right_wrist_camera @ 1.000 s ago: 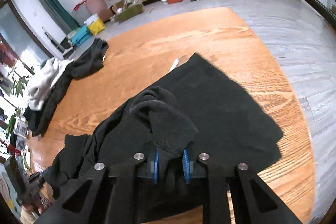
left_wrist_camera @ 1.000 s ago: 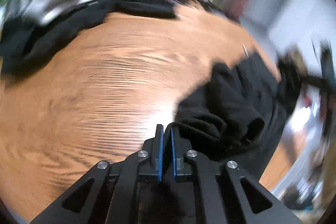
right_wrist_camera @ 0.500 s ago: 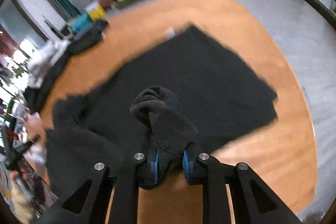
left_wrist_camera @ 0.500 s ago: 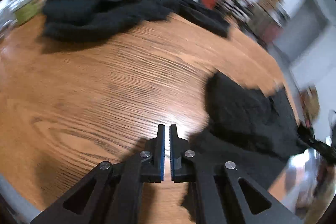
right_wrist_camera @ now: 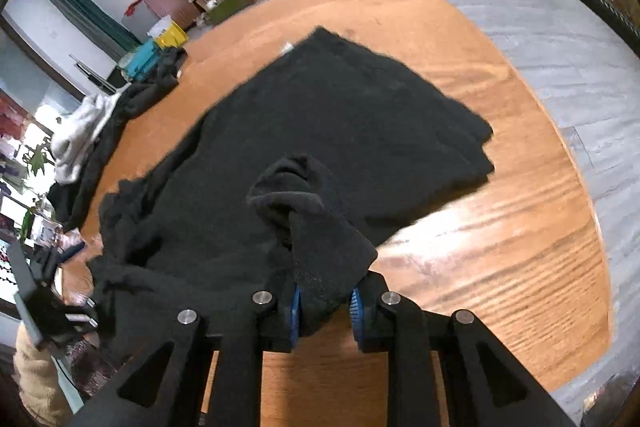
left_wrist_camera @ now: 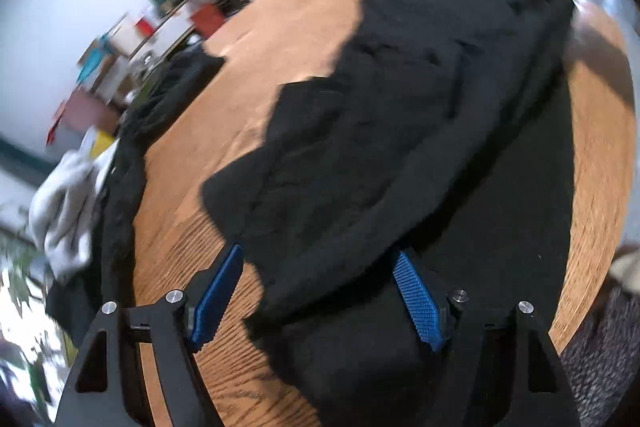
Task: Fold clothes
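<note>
Showing bare wood along the far and right edges of the round table, with a black fleece garment lying rumpled near its front edge; right gripper pinches a bunched fold, while left gripper jaws are opening over cloth, pads clear.

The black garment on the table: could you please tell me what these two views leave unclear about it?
- Left wrist view: the black garment is motion-blurred; its far end runs off the top right edge.
- Right wrist view: the fold gripped in the right tongs hides the cloth behind it.
- Both views: what kind of garment it is cannot be told.
</note>
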Available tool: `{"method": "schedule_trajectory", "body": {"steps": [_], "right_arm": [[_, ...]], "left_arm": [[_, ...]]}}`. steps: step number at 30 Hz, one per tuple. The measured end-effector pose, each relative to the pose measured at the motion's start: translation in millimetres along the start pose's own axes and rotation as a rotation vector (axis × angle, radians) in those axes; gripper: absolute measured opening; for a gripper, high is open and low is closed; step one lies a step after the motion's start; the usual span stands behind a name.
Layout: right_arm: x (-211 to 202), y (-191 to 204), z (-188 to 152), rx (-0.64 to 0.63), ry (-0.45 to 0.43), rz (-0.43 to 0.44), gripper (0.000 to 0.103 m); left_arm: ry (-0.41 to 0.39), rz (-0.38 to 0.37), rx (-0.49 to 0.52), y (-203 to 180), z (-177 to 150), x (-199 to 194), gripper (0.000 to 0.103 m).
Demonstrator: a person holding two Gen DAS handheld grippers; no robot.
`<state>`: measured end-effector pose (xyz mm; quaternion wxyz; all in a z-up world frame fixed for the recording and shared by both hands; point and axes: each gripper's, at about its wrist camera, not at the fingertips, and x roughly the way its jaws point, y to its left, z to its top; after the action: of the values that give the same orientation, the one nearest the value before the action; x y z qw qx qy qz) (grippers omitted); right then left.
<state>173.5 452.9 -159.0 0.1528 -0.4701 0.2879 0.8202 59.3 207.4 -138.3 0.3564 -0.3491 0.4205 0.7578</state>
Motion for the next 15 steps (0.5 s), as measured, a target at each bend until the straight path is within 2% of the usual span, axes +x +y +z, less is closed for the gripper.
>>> {"method": "schedule_trajectory", "body": {"steps": [1, 2, 3, 4, 5, 7, 8, 10, 12, 15], "right_arm": [[-2.0, 1.9, 4.9, -0.003, -0.01, 0.005, 0.021], [-3.9, 4.1, 9.9, -0.006, -0.019, 0.009, 0.021], [-5.0, 7.4, 15.4, -0.011, -0.028, 0.007, 0.021], [-6.8, 12.4, 21.7, -0.02, -0.039, 0.006, 0.021], [-8.7, 18.8, 28.4, -0.031, -0.05, 0.009, 0.021], [-12.7, 31.8, 42.0, -0.055, -0.075, 0.017, 0.021], [-15.7, 39.8, 49.4, -0.07, -0.089, 0.023, 0.021], [-22.1, 56.7, 65.1, -0.102, -0.117, 0.035, 0.021], [-31.1, 79.4, 87.6, -0.146, -0.156, 0.042, 0.021], [-52.0, 116.9, 122.8, -0.204, -0.24, 0.06, 0.021]], "left_arm": [[-0.033, -0.036, -0.028, 1.7, -0.3, -6.0, 0.071], [-0.057, -0.072, -0.06, 5.6, -1.4, -10.2, 0.062], [-0.086, -0.144, -0.12, 13.4, -2.2, -15.0, 0.056], [-0.091, -0.175, -0.163, 20.0, -1.7, -13.2, 0.038], [-0.078, -0.174, -0.179, 21.4, -0.7, -9.0, 0.022], [-0.003, -0.099, -0.129, 15.5, -0.4, 7.2, 0.018], [0.005, -0.09, -0.109, 11.2, -1.1, 14.0, 0.014], [-0.022, -0.109, -0.167, 15.3, -0.7, 14.2, 0.009], [-0.081, -0.093, -0.302, 35.2, -2.4, 8.3, 0.008], [-0.16, -0.046, -0.612, 86.1, -19.9, -10.6, 0.007]]}}
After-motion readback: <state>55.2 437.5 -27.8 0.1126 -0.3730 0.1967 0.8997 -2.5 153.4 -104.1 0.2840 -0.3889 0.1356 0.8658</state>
